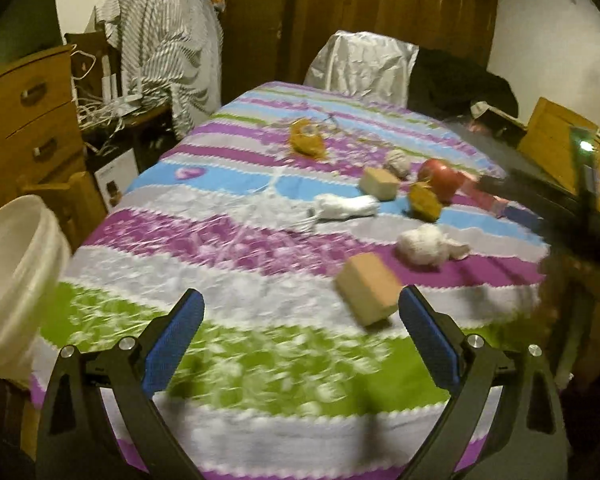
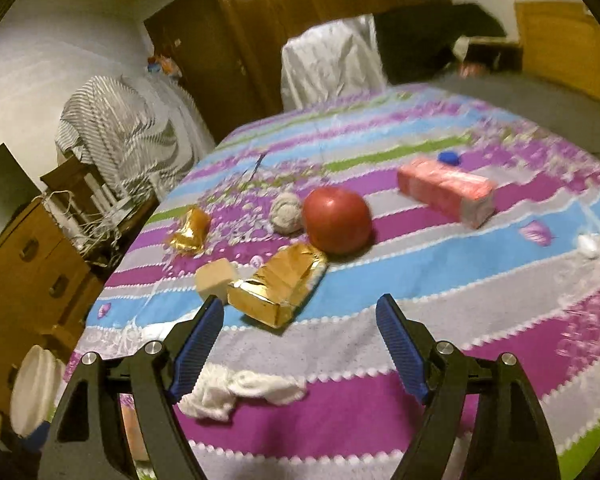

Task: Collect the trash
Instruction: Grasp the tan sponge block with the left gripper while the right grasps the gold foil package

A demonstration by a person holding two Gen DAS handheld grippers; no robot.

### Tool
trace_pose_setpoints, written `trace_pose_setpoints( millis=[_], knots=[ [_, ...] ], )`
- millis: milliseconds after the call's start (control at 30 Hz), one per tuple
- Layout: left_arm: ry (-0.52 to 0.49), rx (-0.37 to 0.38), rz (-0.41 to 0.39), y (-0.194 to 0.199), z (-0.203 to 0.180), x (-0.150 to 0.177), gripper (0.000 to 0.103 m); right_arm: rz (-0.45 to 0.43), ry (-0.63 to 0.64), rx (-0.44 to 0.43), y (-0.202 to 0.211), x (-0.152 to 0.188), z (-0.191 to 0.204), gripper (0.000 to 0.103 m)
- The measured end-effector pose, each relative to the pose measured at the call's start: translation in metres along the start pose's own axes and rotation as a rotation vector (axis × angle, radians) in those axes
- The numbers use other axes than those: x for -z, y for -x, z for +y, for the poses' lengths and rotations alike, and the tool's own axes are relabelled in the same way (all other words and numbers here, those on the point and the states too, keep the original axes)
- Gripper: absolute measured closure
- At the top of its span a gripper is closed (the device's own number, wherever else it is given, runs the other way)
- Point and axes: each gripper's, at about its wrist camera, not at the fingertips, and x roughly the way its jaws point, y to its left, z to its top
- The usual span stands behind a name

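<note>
My left gripper (image 1: 300, 304) is open and empty above the near part of the striped tablecloth (image 1: 236, 344). A tan block (image 1: 367, 294) lies just ahead of its right finger. A white bucket (image 1: 16, 280) stands at the table's left edge. My right gripper (image 2: 300, 312) is open and empty, just short of a crushed gold carton (image 2: 278, 286). A crumpled white tissue (image 2: 240, 394) lies under its left finger. More trash lies around: a gold wrapper (image 2: 190, 232), a grey paper ball (image 2: 286, 214), a white tissue wad (image 1: 430, 244).
A red apple (image 2: 337, 220), a pink packet (image 2: 446, 190), a blue cap (image 2: 449, 157) and a second tan block (image 2: 216, 280) lie on the table. A covered chair (image 1: 362, 66) stands at the far end. Wooden drawers (image 1: 24, 120) are at the left.
</note>
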Motion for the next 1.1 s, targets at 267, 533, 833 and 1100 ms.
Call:
trace_pose_setpoints(
  millis=[267, 533, 833, 1100],
  knots=[
    [-0.029, 0.027, 0.022, -0.033, -0.034, -0.003, 0.009, 0.127, -0.070, 0.020, -0.073, -0.022, 0.032, 0.019],
    [0.029, 0.085, 0.131, -0.075, -0.025, -0.002, 0.056, 0.224, -0.102, 0.069, -0.115, -0.015, 0.031, 0.033],
    [0.090, 0.161, 0.116, -0.058, -0.005, 0.000, 0.073, 0.098, -0.070, -0.050, -0.053, -0.027, 0.028, 0.039],
    [-0.044, 0.059, 0.073, -0.008, 0.020, -0.003, 0.073, 0.106, 0.098, -0.184, 0.074, 0.005, 0.029, 0.038]
  ],
)
